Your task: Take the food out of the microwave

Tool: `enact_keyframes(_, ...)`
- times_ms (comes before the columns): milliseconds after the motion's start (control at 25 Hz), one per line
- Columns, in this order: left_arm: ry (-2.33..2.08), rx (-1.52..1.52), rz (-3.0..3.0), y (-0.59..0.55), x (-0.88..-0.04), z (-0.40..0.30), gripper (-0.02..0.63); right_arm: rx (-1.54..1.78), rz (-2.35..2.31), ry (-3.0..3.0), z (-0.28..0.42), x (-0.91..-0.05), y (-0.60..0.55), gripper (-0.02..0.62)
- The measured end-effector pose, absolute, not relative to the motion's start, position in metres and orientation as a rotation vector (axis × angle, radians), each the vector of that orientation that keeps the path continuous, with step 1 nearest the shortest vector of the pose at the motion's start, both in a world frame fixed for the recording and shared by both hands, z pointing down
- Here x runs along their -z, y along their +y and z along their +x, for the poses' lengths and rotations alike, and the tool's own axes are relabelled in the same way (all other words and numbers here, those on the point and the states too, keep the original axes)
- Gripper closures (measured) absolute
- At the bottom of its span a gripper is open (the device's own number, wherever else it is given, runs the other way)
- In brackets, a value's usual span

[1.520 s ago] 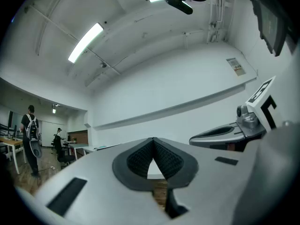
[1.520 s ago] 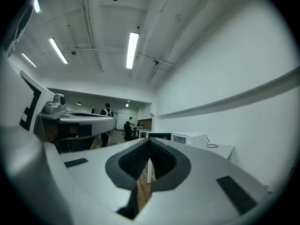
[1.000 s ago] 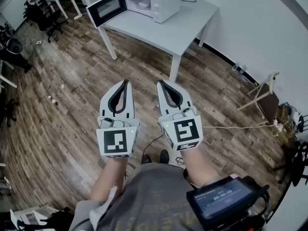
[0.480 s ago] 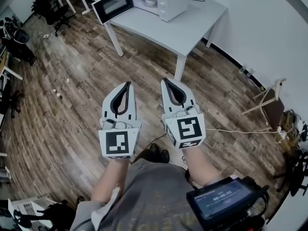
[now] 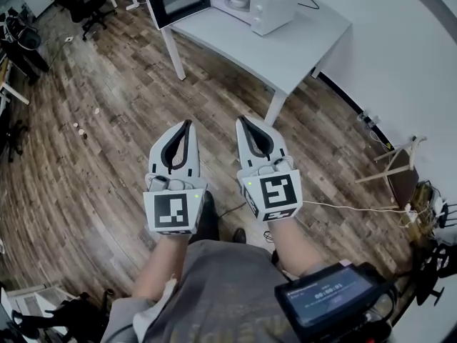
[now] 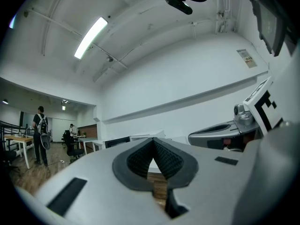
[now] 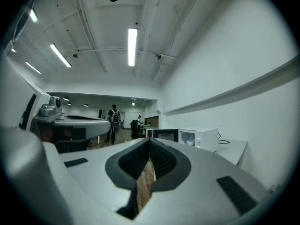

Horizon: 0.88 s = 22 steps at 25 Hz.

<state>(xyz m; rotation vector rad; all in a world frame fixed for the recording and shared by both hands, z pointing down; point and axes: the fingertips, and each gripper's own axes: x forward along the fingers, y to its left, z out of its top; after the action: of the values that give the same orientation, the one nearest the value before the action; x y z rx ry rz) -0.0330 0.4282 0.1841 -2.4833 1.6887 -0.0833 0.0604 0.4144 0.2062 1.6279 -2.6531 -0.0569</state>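
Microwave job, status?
Left gripper and right gripper both shut, empty, short of the grey table. White microwave door open, white bowl inside, untouched. Wood floor between, nothing blocking.

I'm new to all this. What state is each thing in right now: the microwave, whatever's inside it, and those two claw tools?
Microwave: on the table, door swung wide open.
Dish: sitting inside the microwave, not yet taken out.
Left gripper: jaws shut, holding nothing.
Right gripper: jaws shut, holding nothing.
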Motion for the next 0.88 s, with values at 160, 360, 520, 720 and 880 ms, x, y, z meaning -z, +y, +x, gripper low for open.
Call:
enact_keyframes(160, 1.709, 0.07, -2.482, 0.388, -0.19, -0.062, 0.598, 0.067, 1.612, -2.652, 0.034, -0.211, 0.376, 0.589)
enact_keyframes(360, 1.694, 0.049, -2.501, 0.335, -0.198, -0.09, 0.598, 0.084, 1.603, -2.64, 0.002, -0.219, 0.322, 0.589)
enact_keyframes(520, 1.652, 0.012, -2.516, 0.297, -0.192, -0.107, 0.598, 0.107, 1.635, -2.628, -0.017, -0.211, 0.283, 0.589)
enact_keyframes(720, 1.632, -0.004, -2.524, 0.256, -0.191, -0.129, 0.598, 0.141, 1.642, -2.62, -0.041, -0.206, 0.243, 0.589)
enact_keyframes(880, 1.629, -0.023, -2.529, 0.228, -0.188, -0.14, 0.598, 0.154, 1.649, -2.609, -0.051, -0.204, 0.217, 0.589)
